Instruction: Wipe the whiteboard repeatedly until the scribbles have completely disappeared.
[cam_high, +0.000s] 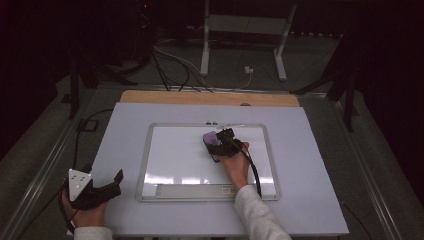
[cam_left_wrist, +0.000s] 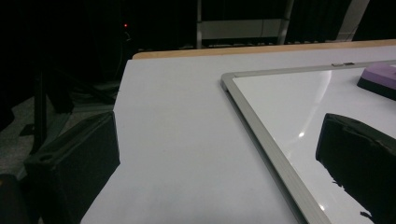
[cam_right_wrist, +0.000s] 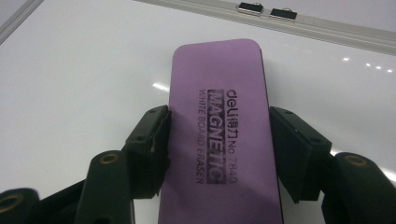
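I had the right gripper (cam_right_wrist: 219, 135) closed on the purple eraser (cam_right_wrist: 219, 116), its 2 jaws pressed against the long sides, with the eraser lying flat on the whiteboard (cam_high: 170, 150) near the top edge. My left gripper (cam_high: 102, 187) sat at the table's (cam_high: 310, 200) near left corner, off the board, jaws spread wide and holding nothing.

Dim scene with near-black surroundings; overhead light falls on the pale table (cam_high: 125, 150). Glare streaks and specular dots mark the whiteboard (cam_high: 175, 150) (brightest along its near edge). Close-range jaws appear soft and underexposed in the left gripper view; printed text on the eraser (cam_right_wrist: 219, 116) stays legible.
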